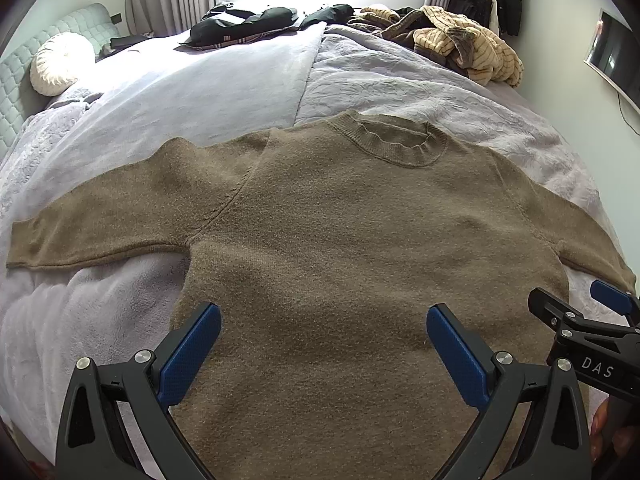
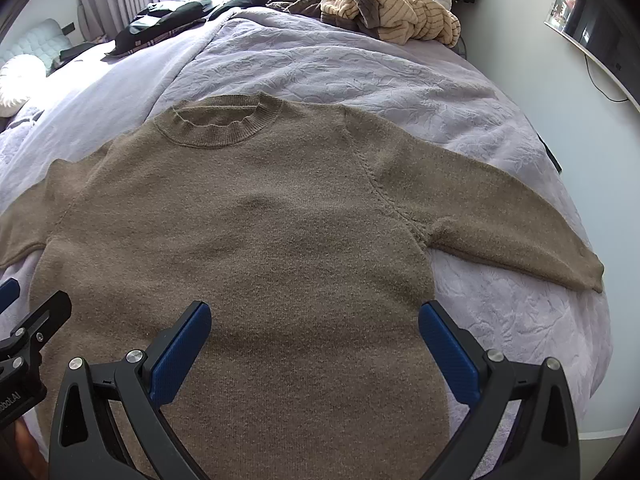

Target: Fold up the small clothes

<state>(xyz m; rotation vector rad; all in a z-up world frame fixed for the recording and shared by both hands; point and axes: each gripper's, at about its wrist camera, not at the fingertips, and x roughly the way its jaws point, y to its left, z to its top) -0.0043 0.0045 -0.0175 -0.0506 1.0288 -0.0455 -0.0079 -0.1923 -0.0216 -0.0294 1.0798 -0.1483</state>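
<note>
The left gripper point(image 1: 323, 356) stands wide open above the lower body of a brown knit sweater point(image 1: 340, 232), its two blue-padded fingers point(image 1: 188, 356) spread far apart with nothing between them but the knit below. Whether the pads touch the fabric cannot be told. The right gripper point(image 2: 314, 354) is likewise spread wide and holds nothing, poised over the same lower part of the sweater point(image 2: 248, 220).

The two tools sit close side by side. In the left wrist view the right gripper point(image 1: 592, 320) enters at the lower right edge, just beside the left one, and its black body carries the white letters "DAS". In the right wrist view a part of the left gripper point(image 2: 28, 340) shows at the lower left edge, with a partly cut-off white marking that reads "obot.AI".

The sweater lies flat and face up on a pale lilac bedspread point(image 1: 400, 84), directly ahead of both grippers, its ribbed round collar point(image 1: 394, 142) at the far end and both sleeves stretched out sideways. The left sleeve point(image 1: 100, 220) runs out to the left of the left gripper; the right sleeve point(image 2: 512, 224) runs out to the right of the right gripper.

Far beyond the collar, a heap of striped tan clothes point(image 1: 460, 44) and dark garments point(image 1: 244, 26) lie at the far side of the bed.
</note>
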